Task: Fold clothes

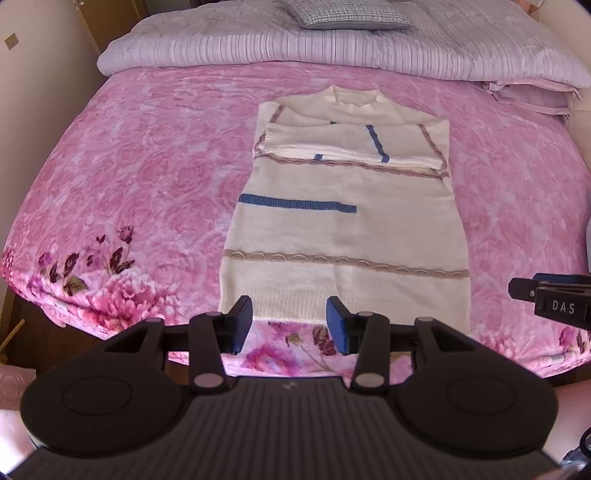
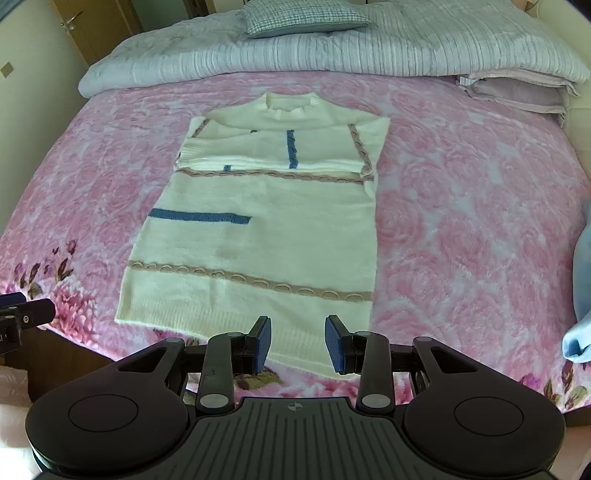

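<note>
Here a cream knitted sweater with blue and tan stripes (image 1: pixel 343 221) lies flat mid-bed on a pink rose-patterned plush blanket (image 1: pixel 147 177), sleeves folded across its chest. Beyond its collar sits a bunched lilac quilt (image 2: pixel 295 51) with a grey checked cushion (image 2: pixel 306 18). Above its hem the left gripper (image 1: pixel 290 321) and right gripper (image 2: pixel 297 341) hover released, grasping nothing
</note>
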